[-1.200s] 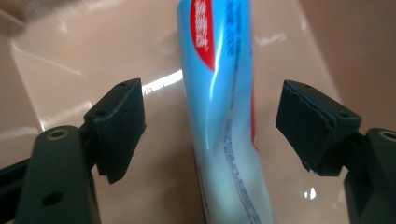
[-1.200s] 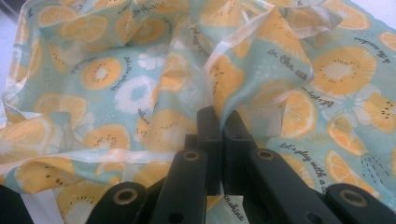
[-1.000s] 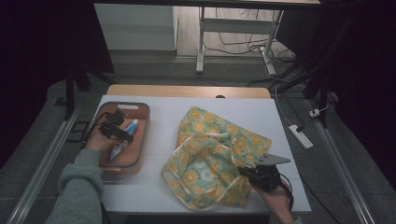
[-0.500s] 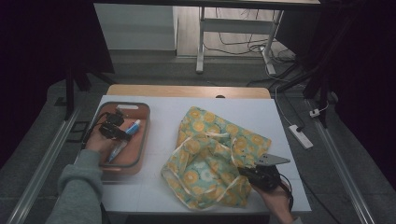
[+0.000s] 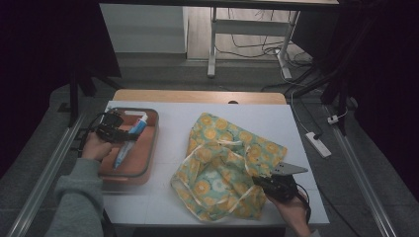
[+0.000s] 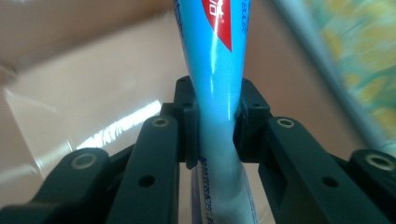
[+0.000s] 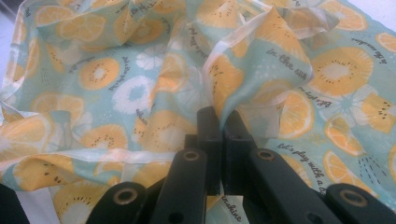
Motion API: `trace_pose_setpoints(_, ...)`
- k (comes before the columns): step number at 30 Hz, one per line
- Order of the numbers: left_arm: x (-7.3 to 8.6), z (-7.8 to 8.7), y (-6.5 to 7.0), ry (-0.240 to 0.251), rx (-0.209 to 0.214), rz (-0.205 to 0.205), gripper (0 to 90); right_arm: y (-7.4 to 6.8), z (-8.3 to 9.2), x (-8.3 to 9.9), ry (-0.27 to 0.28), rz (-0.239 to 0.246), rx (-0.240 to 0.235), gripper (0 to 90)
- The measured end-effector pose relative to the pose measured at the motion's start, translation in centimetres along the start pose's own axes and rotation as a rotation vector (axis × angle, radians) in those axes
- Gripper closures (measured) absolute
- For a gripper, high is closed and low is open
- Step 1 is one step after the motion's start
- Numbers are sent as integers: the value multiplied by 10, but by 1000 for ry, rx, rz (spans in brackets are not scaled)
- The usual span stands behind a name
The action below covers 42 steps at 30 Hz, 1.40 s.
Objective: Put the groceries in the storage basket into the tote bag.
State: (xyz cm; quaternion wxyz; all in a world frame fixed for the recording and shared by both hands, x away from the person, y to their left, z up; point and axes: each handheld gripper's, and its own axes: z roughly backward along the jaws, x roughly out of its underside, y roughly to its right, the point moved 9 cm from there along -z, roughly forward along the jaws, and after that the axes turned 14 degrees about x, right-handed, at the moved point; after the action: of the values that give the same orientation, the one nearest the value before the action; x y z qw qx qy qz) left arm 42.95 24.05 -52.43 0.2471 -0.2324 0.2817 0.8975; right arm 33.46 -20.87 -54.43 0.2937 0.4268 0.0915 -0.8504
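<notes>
A blue and white toothpaste tube hangs over the brown tray at the table's left. My left gripper is shut on the tube's middle; its jaws have just been closing, and both pads now press the tube. A teal fabric bag with an orange-slice print lies crumpled mid-table. At the bag's near right corner, my right gripper is shut on a fold of the fabric by a white strap.
The tray's orange floor lies just below the tube. A white power strip rests on the floor off the table's right edge. A wooden strip borders the table's far side.
My left gripper has closed on the toothpaste tube and risen slightly above the tray with it. The right gripper and the bag have stayed put.
</notes>
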Motion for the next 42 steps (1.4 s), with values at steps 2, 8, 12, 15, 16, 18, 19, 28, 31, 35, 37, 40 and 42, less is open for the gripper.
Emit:
trace_pose_setpoints(2,-8,10,10,53,18,-24,733,0,1,0,2,1,2,881)
trace_pose_setpoints(8,-28,32,48,186,82,-130,736,0,1,-1,5,0,3,881)
trace_pose_setpoints(12,-39,39,77,236,152,-208,736,1,1,-1,5,-2,4,881)
trace_pose_setpoints(15,-46,39,95,254,206,-257,737,1,1,-1,4,-5,4,881)
trace_pose_setpoints(16,-48,38,101,257,230,-268,737,1,1,-1,5,-6,5,881)
trace_pose_setpoints(18,-53,33,113,256,262,-291,738,1,1,-2,10,-12,4,881)
trace_pose_setpoints(19,-55,30,118,246,272,-305,738,2,2,-2,12,-13,4,881)
trace_pose_setpoints(28,-61,-11,168,141,355,-444,738,3,2,-2,19,-14,3,881)
trace_pose_setpoints(31,-59,-24,184,100,394,-478,739,4,3,-3,23,-19,0,881)
trace_pose_setpoints(35,-52,-42,209,31,436,-549,739,4,5,-7,44,-20,4,881)
trace_pose_setpoints(37,-48,-50,220,-6,460,-585,739,3,7,-9,55,-16,5,881)
trace_pose_setpoints(40,-46,-65,228,-36,459,-623,738,3,8,-10,64,-18,5,881)
trace_pose_setpoints(42,-47,-75,229,-52,464,-630,739,3,9,-10,64,-18,6,881)
